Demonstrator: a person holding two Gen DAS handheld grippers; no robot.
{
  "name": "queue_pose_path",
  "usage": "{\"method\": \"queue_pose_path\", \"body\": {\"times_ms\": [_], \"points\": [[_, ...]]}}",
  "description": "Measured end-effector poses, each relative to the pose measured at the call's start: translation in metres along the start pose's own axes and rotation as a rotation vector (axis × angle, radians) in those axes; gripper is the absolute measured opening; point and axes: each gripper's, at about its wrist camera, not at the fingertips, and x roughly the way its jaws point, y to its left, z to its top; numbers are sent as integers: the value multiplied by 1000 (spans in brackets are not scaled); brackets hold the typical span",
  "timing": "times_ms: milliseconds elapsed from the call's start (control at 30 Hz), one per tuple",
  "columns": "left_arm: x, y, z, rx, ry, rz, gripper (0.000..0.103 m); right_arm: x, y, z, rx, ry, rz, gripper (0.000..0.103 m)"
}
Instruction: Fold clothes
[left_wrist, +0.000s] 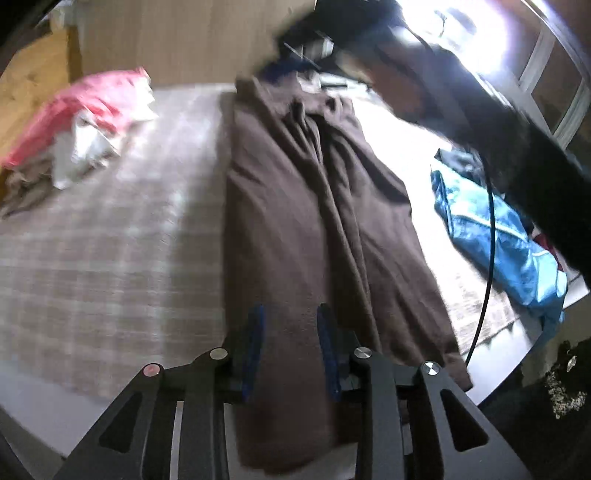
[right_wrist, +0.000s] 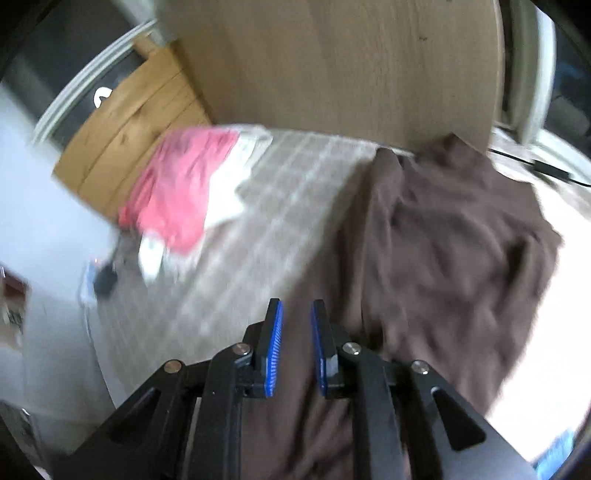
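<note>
A long brown garment (left_wrist: 295, 206) lies stretched lengthwise on a plaid bed cover (left_wrist: 110, 229), creased down its middle. My left gripper (left_wrist: 291, 314) hovers open over its near end, blue pads apart, nothing between them. In the right wrist view the same brown garment (right_wrist: 443, 251) lies rumpled toward the wooden headboard (right_wrist: 332, 66). My right gripper (right_wrist: 297, 310) hangs open above the garment's left edge, its blue pads (right_wrist: 275, 347) holding nothing. A person's dark-sleeved arm (left_wrist: 480, 110) with the other gripper reaches over the garment's far end in the left wrist view.
A pile of red, white and tan clothes (left_wrist: 81, 125) sits at the bed's far left corner. A blue garment (left_wrist: 498, 236) and dark clothes lie at the right edge. A black cable (left_wrist: 487, 258) hangs from the arm. A wooden cabinet (right_wrist: 125, 125) stands beside the bed.
</note>
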Motion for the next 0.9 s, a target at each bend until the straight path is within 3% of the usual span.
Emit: {"method": "queue_pose_path", "body": {"times_ms": [100, 233, 267, 333, 400, 433, 567, 633, 733, 767, 833, 900], "points": [[13, 8, 5, -3, 13, 6, 27, 34, -14, 41, 58, -11, 12, 16], [16, 13, 1, -6, -5, -22, 29, 68, -53, 55, 168, 10, -133, 11], [15, 15, 1, -26, -3, -42, 29, 68, -59, 55, 191, 10, -97, 11], [12, 17, 4, -41, 6, -55, 29, 61, -54, 57, 172, 19, -123, 12], [2, 16, 4, -29, -15, -63, 29, 42, -38, 54, 112, -25, -195, 14], [-1, 16, 4, -23, -25, -64, 29, 35, -29, 51, 77, -33, -176, 14], [18, 16, -2, -23, 34, -98, 29, 15, 12, 2, -43, 1, -70, 15], [17, 9, -5, 8, -4, -104, 42, 10, 26, -26, -80, 23, -29, 15], [16, 0, -6, 64, 9, -95, 46, 22, 50, -69, -133, 84, 31, 15], [14, 0, -6, 72, 20, -93, 46, 30, 58, -82, -172, 111, 18, 15], [5, 5, -7, 70, 40, -82, 39, 44, 59, -100, -245, 122, -120, 15], [-13, 15, -12, 51, 43, -57, 39, 36, 47, -103, -178, 118, -80, 15]]}}
